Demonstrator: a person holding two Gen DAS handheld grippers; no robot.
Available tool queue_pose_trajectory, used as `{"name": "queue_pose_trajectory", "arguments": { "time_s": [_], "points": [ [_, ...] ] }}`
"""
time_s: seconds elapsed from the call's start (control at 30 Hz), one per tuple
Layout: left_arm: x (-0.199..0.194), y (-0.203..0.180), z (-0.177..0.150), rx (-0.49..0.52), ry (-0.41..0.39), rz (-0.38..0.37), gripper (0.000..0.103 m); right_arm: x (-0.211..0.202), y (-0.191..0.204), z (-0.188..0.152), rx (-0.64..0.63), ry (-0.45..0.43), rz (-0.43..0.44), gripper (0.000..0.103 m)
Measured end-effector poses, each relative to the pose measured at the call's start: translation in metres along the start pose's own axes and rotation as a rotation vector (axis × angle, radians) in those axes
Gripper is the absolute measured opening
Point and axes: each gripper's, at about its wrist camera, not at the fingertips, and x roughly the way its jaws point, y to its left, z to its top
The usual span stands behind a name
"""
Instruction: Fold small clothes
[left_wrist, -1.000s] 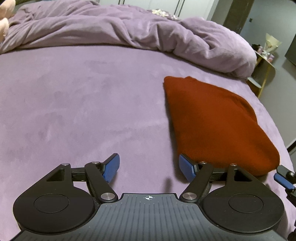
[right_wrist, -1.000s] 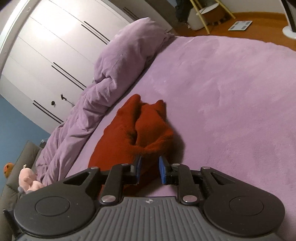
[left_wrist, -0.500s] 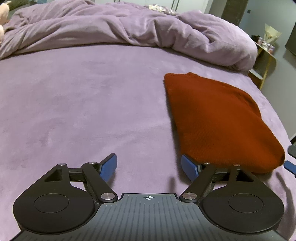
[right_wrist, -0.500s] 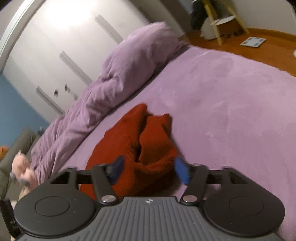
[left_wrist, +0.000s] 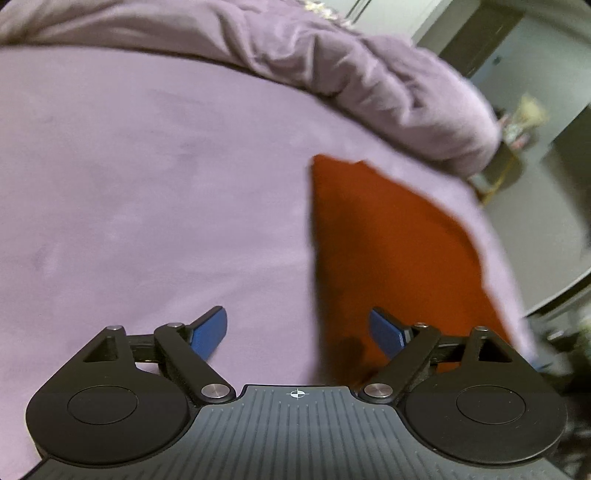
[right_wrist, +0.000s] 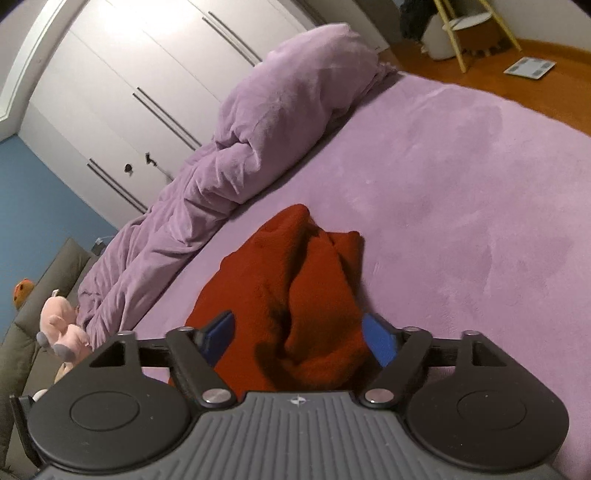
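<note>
1 rust-red knit garment (right_wrist: 295, 295) lies folded on the purple bed (right_wrist: 461, 206). Left gripper (left_wrist: 298, 330) and right gripper (right_wrist: 298, 332) are opening wide, gripping nothing; folding looks nearly finished.

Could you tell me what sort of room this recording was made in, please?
Most likely a bedroom: the red garment lies on a wide bed with a purple cover, a bunched purple duvet along its far side, and white wardrobe doors behind.
</note>
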Motion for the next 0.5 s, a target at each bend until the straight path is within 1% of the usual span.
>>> {"name": "queue_pose_trajectory", "arguments": {
  "time_s": [0.1,0.17,0.2,0.27,0.33,0.37,0.4,0.43,0.47,0.5],
  "points": [
    [0.021,0.005,0.015,-0.055,0.029,-0.105,0.090,0.029,-0.019,0.017,0.053,0.093,0.048,0.088],
    [0.041,0.009,0.024,-0.106,0.070,-0.158,0.089,0.044,-0.031,0.024,0.118,0.111,0.052,0.088],
    [0.051,0.010,0.028,-0.131,0.087,-0.181,0.087,0.050,-0.036,0.030,0.146,0.118,0.079,0.089],
    [0.068,0.011,0.033,-0.169,0.114,-0.205,0.082,0.059,-0.040,0.039,0.169,0.128,0.138,0.093],
    [0.082,0.009,0.036,-0.174,0.130,-0.221,0.079,0.069,-0.040,0.046,0.188,0.151,0.195,0.093],
    [0.088,0.008,0.037,-0.172,0.138,-0.233,0.075,0.078,-0.040,0.048,0.212,0.177,0.230,0.093],
    [0.094,0.007,0.038,-0.173,0.147,-0.247,0.068,0.085,-0.039,0.049,0.227,0.195,0.233,0.093],
    [0.100,0.006,0.039,-0.181,0.155,-0.265,0.067,0.092,-0.036,0.048,0.218,0.206,0.215,0.092],
    [0.104,0.005,0.039,-0.189,0.157,-0.264,0.066,0.099,-0.032,0.047,0.195,0.217,0.203,0.090],
    [0.107,0.006,0.040,-0.192,0.159,-0.265,0.062,0.105,-0.026,0.046,0.166,0.223,0.193,0.089]
  ]
}}
